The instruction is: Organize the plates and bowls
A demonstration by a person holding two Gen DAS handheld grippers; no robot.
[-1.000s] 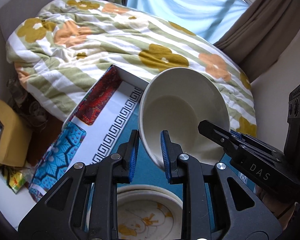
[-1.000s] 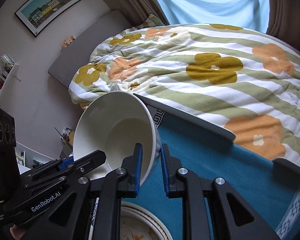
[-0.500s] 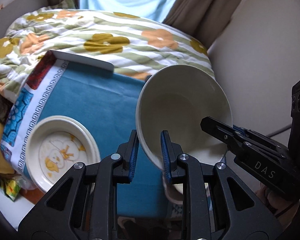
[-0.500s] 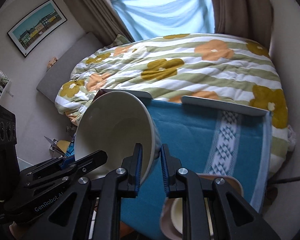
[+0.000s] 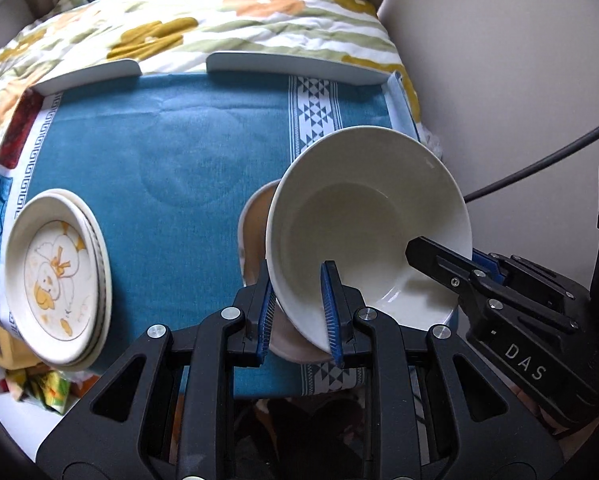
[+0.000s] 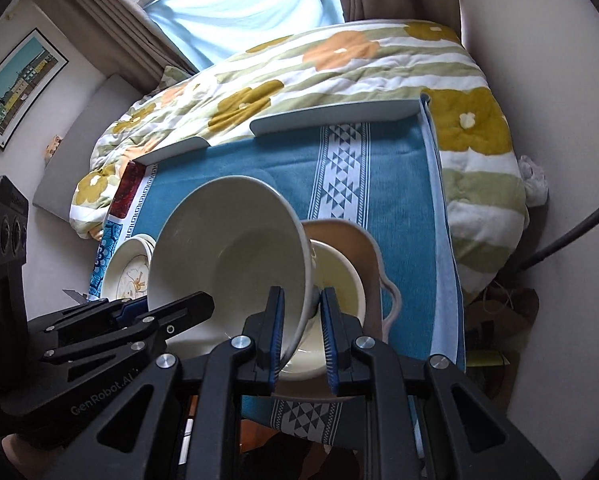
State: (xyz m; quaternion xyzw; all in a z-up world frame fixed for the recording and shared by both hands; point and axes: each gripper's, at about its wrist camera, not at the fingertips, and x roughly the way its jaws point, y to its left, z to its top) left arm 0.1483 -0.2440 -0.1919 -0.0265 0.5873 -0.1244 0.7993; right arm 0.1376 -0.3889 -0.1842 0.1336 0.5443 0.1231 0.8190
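A large cream bowl (image 5: pixel 363 216) is held tilted by both grippers on opposite sides of its rim. My left gripper (image 5: pixel 299 308) is shut on its near-left rim; my right gripper (image 6: pixel 301 328) is shut on its right rim (image 6: pixel 235 248). Under it, at the table's front right, a pale yellow bowl (image 6: pixel 339 276) sits in a beige dish with handles (image 6: pixel 363 248), partly hidden in the left wrist view (image 5: pixel 253 224). A stack of cream plates with a yellow duck print (image 5: pixel 55 280) lies at the front left (image 6: pixel 129 268).
A blue patterned cloth (image 5: pixel 187 152) covers the low table, with a white raised rail (image 5: pixel 299 66) along its far edge. A bed with a flowered quilt (image 6: pixel 339 64) lies behind. A wall (image 5: pixel 499 60) and a black cable (image 5: pixel 539 160) are on the right.
Both grippers have carried the cream bowl rightward and lower, from the table's left part to above the beige dish and yellow bowl at the front right. Both grips are unchanged.
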